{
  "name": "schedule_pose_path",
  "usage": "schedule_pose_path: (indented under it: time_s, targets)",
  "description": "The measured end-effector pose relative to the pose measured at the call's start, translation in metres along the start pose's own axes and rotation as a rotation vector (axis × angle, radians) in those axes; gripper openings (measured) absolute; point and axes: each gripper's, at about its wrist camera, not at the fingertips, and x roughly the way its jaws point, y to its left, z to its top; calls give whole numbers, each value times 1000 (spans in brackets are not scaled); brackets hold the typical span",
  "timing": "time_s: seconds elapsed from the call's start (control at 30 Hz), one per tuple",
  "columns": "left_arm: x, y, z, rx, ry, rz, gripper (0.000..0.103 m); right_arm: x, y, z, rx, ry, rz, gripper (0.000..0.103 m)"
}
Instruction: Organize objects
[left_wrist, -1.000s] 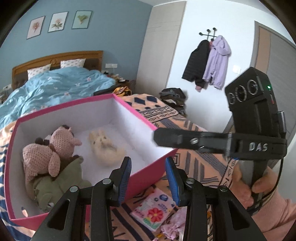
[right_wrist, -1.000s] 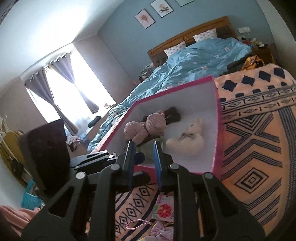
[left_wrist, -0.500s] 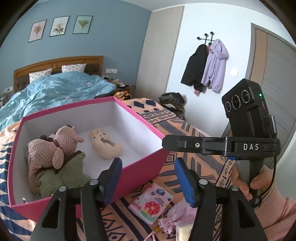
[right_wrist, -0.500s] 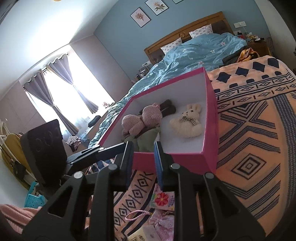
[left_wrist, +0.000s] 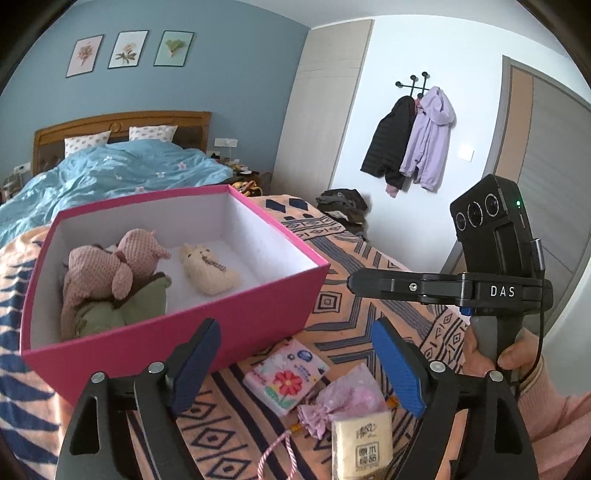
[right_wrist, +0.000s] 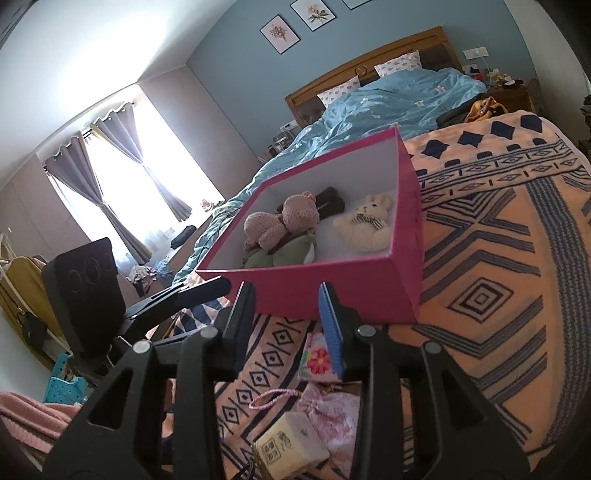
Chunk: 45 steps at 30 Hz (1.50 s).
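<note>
A: L gripper (left_wrist: 295, 363) jaws opening, wide now vs nearly shut a sec ago; nothing betw. them. R gripper (right_wrist: 291, 330) also opening, less so, empty.

B: And the box?

A: Pink box (left_wrist: 236, 325) on the patterned blanket (right_wrist: 480, 295), further from both cams than before, so both hands backed off. Inside: pink plush (left_wrist: 110, 266), green plush (left_wrist: 122, 314), cream bunny (left_wrist: 208, 269).

B: Left to sort?

A: Tissue pack (left_wrist: 284, 374), pink pouch (left_wrist: 343, 400), small boxed item (left_wrist: 362, 441), all loose on blanket just in front of box. Judgement: 3 toys done; opening jaws suggest next pick from these.
</note>
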Motion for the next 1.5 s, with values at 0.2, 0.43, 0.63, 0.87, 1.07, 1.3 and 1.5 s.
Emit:
schedule_pose_path:
  time_s: [0.2, 0.43, 0.63, 0.87, 1.07, 1.3, 1.5]
  targets:
    - [-3, -2, -12, -19, 26, 9, 89, -6, -2, -18, 0, 28, -27, 43]
    - [-1, -6, -28, -25, 60, -2, 89, -4, -10, -40, 22, 76, -63, 44]
    - [2, -23, -43, 27, 93, -25, 89, -3, -23, -58, 45, 117, -134, 48]
    - [15, -33, -63, 8, 155, -73, 89, -3, -45, -73, 108, 153, -197, 56]
    - [27, -38, -73, 5, 210, -88, 89, 8, -45, -78, 100, 182, -184, 56]
    - [30, -44, -84, 8, 254, -131, 86, 20, -41, -82, 59, 212, -186, 53]
    - [28, -42, -88, 5, 265, -140, 86, 13, -42, -82, 52, 195, -183, 33]
